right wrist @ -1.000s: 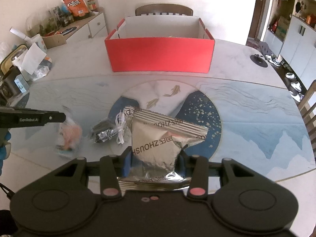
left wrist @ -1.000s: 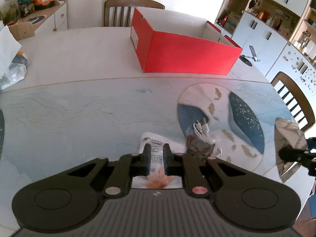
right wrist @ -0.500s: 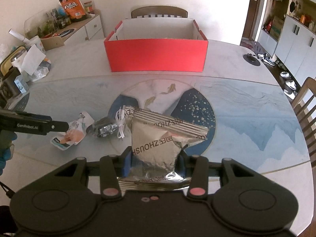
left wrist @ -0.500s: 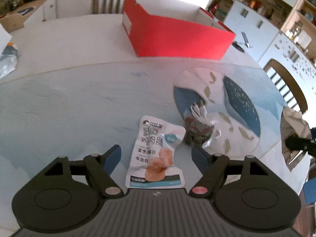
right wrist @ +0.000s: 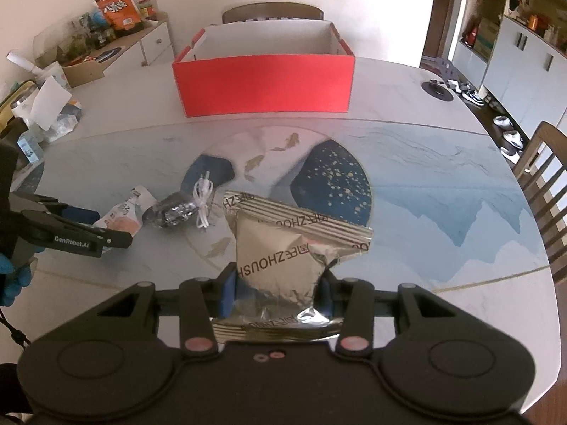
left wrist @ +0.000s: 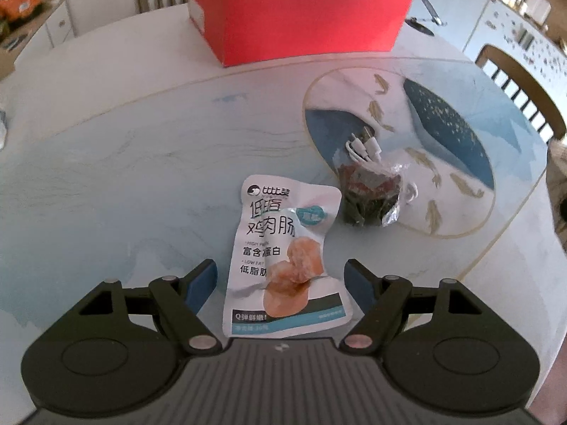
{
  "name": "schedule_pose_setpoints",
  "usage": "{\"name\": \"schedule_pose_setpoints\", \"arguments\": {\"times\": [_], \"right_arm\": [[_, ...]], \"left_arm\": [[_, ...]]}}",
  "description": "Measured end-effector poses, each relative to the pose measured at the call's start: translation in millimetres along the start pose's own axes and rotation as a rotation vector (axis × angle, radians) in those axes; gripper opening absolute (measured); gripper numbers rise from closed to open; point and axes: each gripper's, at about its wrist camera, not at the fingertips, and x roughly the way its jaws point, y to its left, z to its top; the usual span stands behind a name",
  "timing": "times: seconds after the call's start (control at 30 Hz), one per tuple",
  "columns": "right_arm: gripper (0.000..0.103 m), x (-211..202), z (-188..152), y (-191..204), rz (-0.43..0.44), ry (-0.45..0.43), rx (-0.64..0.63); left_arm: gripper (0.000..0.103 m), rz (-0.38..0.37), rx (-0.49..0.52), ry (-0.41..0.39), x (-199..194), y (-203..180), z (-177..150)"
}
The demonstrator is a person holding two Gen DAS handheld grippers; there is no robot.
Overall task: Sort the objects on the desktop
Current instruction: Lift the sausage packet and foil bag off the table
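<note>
Box (right wrist: 264, 85): red outside, white inside. Table (left wrist: 106, 184): pale marbled surface with blue wave-like washes, thin gold lines, and a round inset (left wrist: 397, 141) in white and dark blue carrying gold fish and gold speckles. Sausage pouch (left wrist: 283, 258): white with teal band, dark lettering, orange-pink product picture. Small packet (left wrist: 368, 194): clear wrap over dark green and red contents. Cable (right wrist: 202, 205): white. Foil bag (right wrist: 283, 255): silver-gold, striped seal edges, dark lettering. Gripper bodies black, finger pads (left wrist: 202, 283) blue.

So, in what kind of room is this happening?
Probably a home dining room: a large round table with wooden chairs around it, white cabinets along the wall, and a sideboard holding snack bags.
</note>
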Motion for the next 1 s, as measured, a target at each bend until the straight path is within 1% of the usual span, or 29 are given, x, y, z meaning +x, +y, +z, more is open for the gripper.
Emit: {"name": "schedule_pose_setpoints", "arguments": {"times": [0.17,0.2,0.23,0.4,0.47,0.57,0.8,1.0], "right_arm": [[0.044,-1.6,-1.5,-4.2,-0.008,0.0,0.006],[0.044,-1.6,-1.6,-4.7,-0.009,0.0,0.007],[0.044,-1.4,-1.6,-5.1,-0.01,0.001,0.008],[0.044,-1.0,-2.0,-5.2,-0.011,0.002,0.009],[0.044,-0.9,-1.7,-5.3,-0.01,0.001,0.007],[0.044,-0.5,-0.9,-5.8,-0.009,-0.001,0.004],[0.044,-1.7,2.5,-6.7,-0.009,-0.008,-0.004],[0.044,-2.3,2.8,-5.4,-0.007,-0.008,-0.007]], "left_arm": [[0.078,0.052,0.079,0.002,4.4,-10.8,-1.5],[0.075,0.064,0.096,-0.002,4.7,-13.2,-2.6],[0.066,0.06,0.1,-0.013,3.6,-13.6,-3.5],[0.063,0.058,0.097,-0.033,0.6,-12.0,-6.1],[0.062,0.055,0.08,-0.046,-0.9,-10.7,-6.9],[0.057,0.055,0.068,-0.07,-4.9,-10.3,-6.6],[0.051,0.034,0.026,-0.086,-10.8,-4.3,-8.8],[0.05,0.021,-0.018,-0.093,-15.0,5.3,-13.2]]}}
